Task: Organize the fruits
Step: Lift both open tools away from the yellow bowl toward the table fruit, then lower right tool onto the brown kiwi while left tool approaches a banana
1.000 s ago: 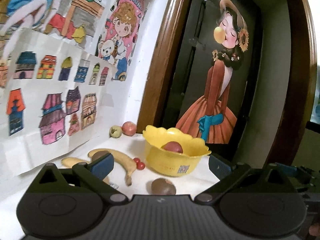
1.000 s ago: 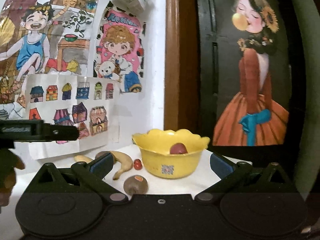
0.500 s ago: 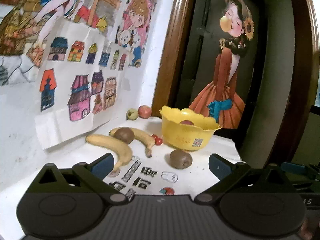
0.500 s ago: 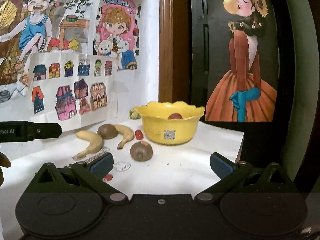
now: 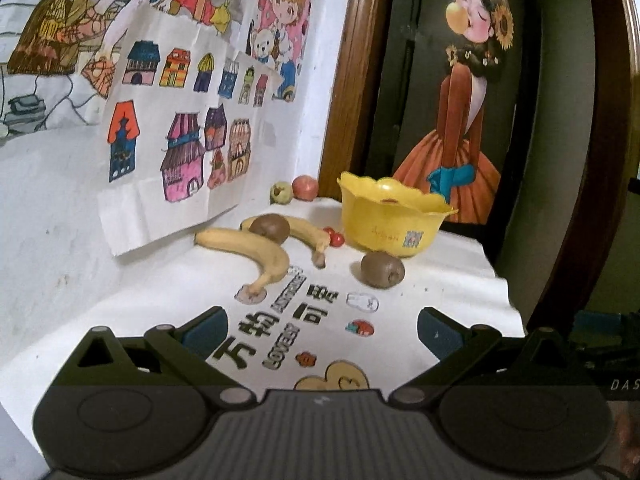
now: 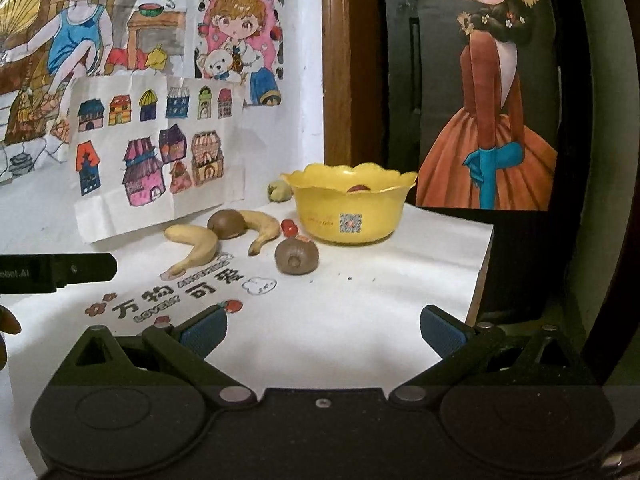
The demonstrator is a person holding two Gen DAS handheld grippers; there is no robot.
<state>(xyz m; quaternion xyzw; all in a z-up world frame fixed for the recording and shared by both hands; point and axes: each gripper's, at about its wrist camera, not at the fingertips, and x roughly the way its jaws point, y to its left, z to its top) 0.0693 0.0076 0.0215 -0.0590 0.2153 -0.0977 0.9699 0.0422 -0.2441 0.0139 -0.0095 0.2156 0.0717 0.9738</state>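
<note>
A yellow scalloped bowl (image 5: 394, 224) (image 6: 348, 210) stands at the back of the white table with a red fruit (image 6: 358, 188) inside. In front of it lies a brown kiwi (image 5: 382, 269) (image 6: 296, 256). Left of that are two bananas (image 5: 252, 250) (image 6: 196, 246) with a second kiwi (image 5: 271, 227) (image 6: 226, 222) between them, and small red tomatoes (image 5: 334, 237) (image 6: 289, 227). A green fruit (image 5: 281, 193) and a red apple (image 5: 305, 187) rest by the wall. My left gripper (image 5: 322, 330) and right gripper (image 6: 323, 330) both hang open and empty, well short of the fruit.
A wall with children's drawings (image 5: 180, 136) closes the left side. A wooden frame (image 5: 348, 80) and a dark panel with a painted girl (image 6: 492, 120) stand behind. The table edge (image 6: 482, 272) drops off at right. The left gripper's body (image 6: 56, 272) shows at left.
Both grippers have drawn back from the bowl and fruit, so more of the printed tablecloth shows in front. No fruit has moved.
</note>
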